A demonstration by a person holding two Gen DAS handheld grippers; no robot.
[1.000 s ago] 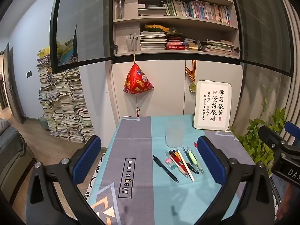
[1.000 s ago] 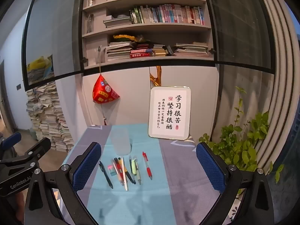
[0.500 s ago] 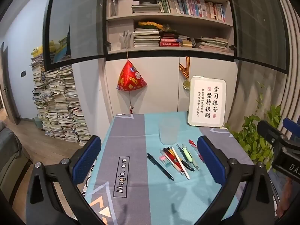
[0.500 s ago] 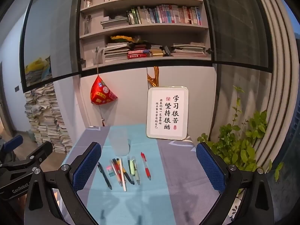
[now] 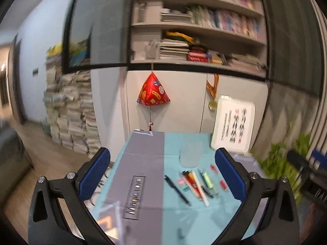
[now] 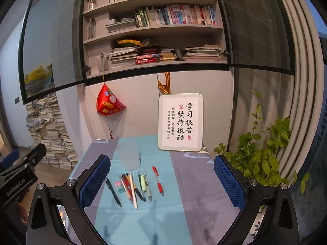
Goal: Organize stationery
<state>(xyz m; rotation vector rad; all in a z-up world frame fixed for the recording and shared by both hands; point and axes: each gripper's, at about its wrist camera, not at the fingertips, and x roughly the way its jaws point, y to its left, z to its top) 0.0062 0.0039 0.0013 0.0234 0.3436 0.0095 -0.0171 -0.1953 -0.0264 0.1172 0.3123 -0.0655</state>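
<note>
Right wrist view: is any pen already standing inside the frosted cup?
No: the frosted cup looks empty, and the red pen and black pen lie flat on the tablecloth before it.

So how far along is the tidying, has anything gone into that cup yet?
Nothing looks done yet. The frosted cup appears empty, and the pens, the red pen and the small eraser all lie flat on the tablecloth. Nothing is in hand: the left tongs and right tongs are both open, above the table. Every item remains to be picked up.
</note>
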